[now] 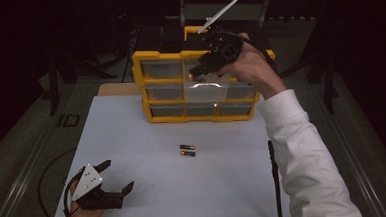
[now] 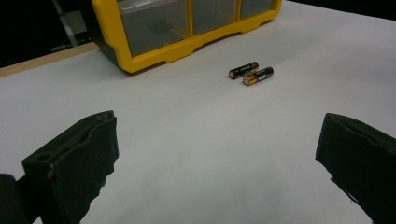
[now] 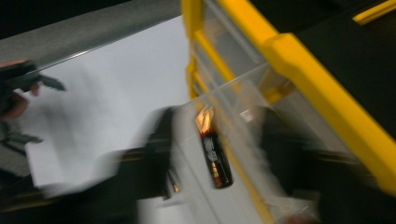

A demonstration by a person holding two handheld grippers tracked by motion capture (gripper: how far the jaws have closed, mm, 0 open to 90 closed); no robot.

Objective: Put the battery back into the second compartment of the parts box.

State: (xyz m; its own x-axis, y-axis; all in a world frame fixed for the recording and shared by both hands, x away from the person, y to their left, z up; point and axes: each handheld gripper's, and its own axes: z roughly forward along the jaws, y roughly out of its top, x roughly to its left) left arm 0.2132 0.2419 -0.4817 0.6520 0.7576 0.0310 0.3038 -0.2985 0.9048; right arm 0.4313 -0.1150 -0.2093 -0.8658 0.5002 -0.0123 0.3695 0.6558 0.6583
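Battery (image 3: 215, 156), black with copper end, in pulled-out clear drawer (image 3: 243, 116), right tool (image 3: 212, 140) parted, left tool (image 2: 215, 154) agape.

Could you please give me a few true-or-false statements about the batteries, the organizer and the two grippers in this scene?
1. Two batteries lie side by side on the table. True.
2. The left gripper holds a battery. False: its jaws stand open with nothing between them.
3. The organizer is yellow with clear drawers. True.
4. The right gripper rests on the table. False: it is raised in front of the organizer.
5. A battery lies in the pulled-out drawer. True.
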